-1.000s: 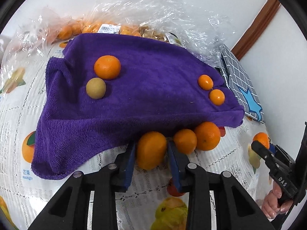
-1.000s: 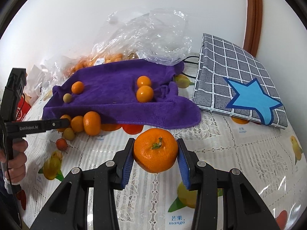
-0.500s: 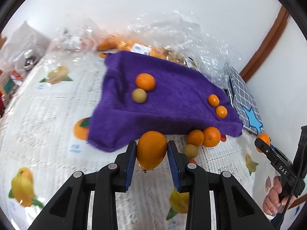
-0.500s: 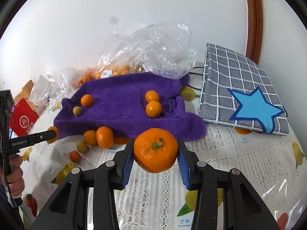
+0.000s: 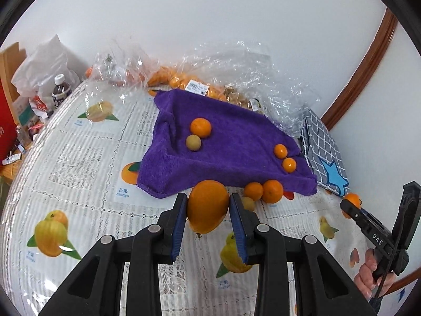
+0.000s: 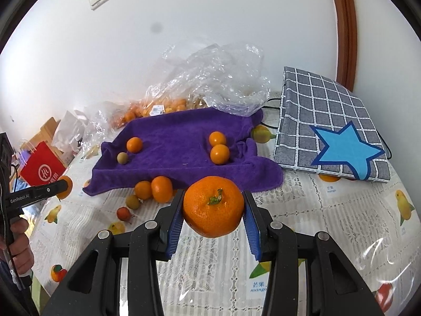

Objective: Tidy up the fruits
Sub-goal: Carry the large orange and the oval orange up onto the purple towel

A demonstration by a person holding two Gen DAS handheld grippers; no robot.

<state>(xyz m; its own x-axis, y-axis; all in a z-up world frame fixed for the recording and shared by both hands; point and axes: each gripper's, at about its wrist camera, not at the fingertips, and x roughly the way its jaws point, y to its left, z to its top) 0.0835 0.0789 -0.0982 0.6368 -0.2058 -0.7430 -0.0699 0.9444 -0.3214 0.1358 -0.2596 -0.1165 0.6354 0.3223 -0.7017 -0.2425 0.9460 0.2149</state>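
Both hands are loaded right now. My left gripper (image 5: 208,210) is clamped on a smooth, egg-shaped orange fruit (image 5: 208,206), the blue pads (image 5: 179,218) pressing it from both sides, held above the fruit-print tablecloth (image 5: 79,158) just in front of the purple towel (image 5: 226,147). My right gripper (image 6: 213,208) is squeezed onto a mandarin (image 6: 213,206) with its green stem facing the camera, also up off the table and in front of the towel's near edge.

On the towel I've got two pairs. Toward the left there's a small orange (image 5: 200,127) touching a dull yellow-green round fruit (image 5: 193,142); I can't tell what kind that one is. Toward the right edge two kumquats (image 5: 280,150) sit right next to each other. From the right wrist view the same kumquats (image 6: 219,154) are near the towel's bunched-up corner.

Off the towel, at its front edge, two more mandarins (image 5: 272,191) sit touching each other on the tablecloth, with a small tan fruit (image 6: 133,201) just beside them and a little red one (image 6: 123,213) near that.

Behind the towel there's a crumpled clear plastic bag (image 6: 210,79) with a pile of small oranges under it. A grey checked folder with a blue star (image 6: 339,142) lies to the right of the towel, and a red paper bag (image 6: 42,168) stands off the table's left side.
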